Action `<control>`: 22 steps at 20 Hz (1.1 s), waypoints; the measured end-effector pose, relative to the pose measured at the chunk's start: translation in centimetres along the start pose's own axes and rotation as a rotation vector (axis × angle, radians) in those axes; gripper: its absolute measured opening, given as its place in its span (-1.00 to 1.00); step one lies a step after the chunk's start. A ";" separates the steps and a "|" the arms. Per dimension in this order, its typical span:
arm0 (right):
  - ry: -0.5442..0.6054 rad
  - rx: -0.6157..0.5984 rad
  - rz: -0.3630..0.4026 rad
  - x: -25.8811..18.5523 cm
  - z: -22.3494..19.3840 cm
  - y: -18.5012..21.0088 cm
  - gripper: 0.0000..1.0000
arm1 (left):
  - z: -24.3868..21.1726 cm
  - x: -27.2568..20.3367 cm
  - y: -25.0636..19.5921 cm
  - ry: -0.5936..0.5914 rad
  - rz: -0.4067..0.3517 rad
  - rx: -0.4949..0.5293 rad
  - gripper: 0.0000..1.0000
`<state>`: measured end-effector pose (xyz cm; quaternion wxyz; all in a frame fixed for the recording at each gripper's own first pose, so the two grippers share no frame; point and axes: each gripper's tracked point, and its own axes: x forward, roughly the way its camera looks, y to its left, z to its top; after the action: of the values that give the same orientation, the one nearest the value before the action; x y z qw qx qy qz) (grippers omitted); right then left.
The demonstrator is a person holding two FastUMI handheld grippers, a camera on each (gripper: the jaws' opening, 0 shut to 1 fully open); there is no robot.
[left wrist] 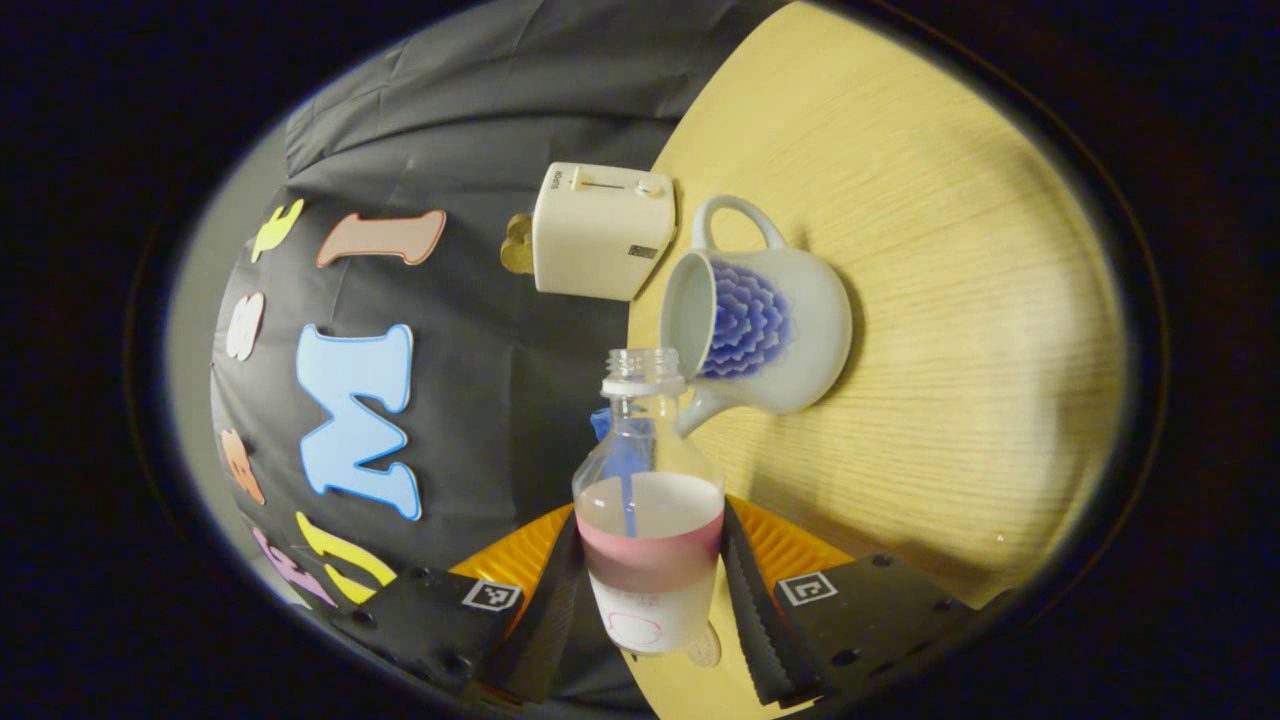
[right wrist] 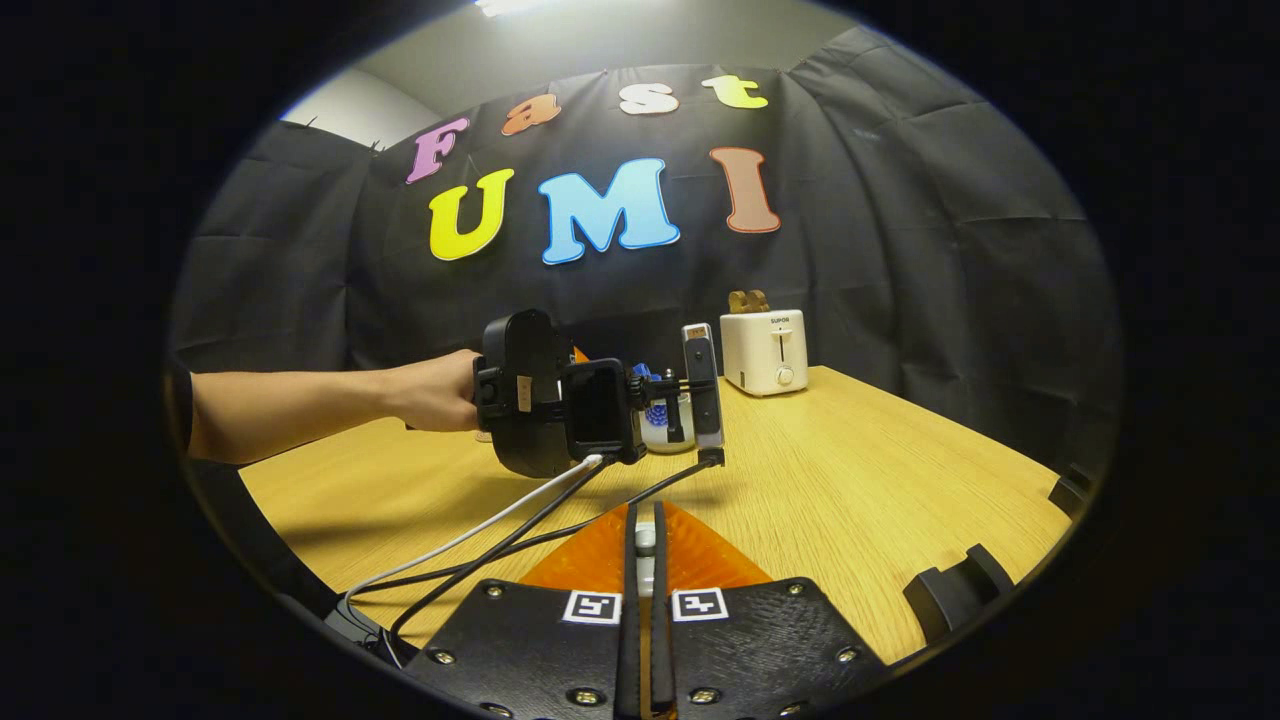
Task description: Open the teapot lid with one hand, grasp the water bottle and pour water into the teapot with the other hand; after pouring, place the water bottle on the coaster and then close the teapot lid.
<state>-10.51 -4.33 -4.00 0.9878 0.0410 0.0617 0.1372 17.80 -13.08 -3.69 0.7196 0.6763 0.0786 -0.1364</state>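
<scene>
In the left gripper view my left gripper point(left wrist: 650, 545) is shut on a clear water bottle point(left wrist: 640, 470) with a pink band. The bottle is uncapped and holds water. Its mouth lies close beside the open top of the white teapot point(left wrist: 790, 330) with a blue flower pattern; the teapot has no lid on. In the right gripper view my right gripper point(right wrist: 645, 525) hangs above the table's near side, its fingers almost together on a small pale piece, seemingly the teapot lid point(right wrist: 646, 541). Farther off, a hand point(right wrist: 430, 392) holds the other gripper's body point(right wrist: 560, 400) in front of the teapot point(right wrist: 662, 425).
A white toaster point(right wrist: 765, 350) stands at the back of the wooden table point(right wrist: 900, 470), just behind the teapot, and also shows as the toaster point(left wrist: 600, 230). Cables point(right wrist: 500, 540) trail over the table's near left. Two black brackets point(right wrist: 960, 590) sit at the right edge.
</scene>
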 end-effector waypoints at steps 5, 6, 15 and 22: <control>0.007 0.016 -0.003 0.1 -0.2 -0.4 -0.91 | 0.1 -0.4 1.2 0.035 0.005 0.130 0.70; 0.007 0.017 -0.004 0.1 -0.2 -0.5 -0.91 | 0.1 -0.4 1.3 0.038 0.007 0.147 0.70; -0.001 0.022 0.007 0.1 0.1 -0.4 -0.91 | 0.0 -0.5 2.8 0.077 0.000 0.310 0.70; -0.003 0.020 0.007 0.2 0.3 -0.5 -0.91 | 0.2 -0.7 3.5 0.086 0.005 0.407 0.70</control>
<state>-10.13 -4.77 -3.80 0.9869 0.0515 0.0616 0.1400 18.22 -13.04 -0.17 0.5644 0.8132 0.0783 -0.1186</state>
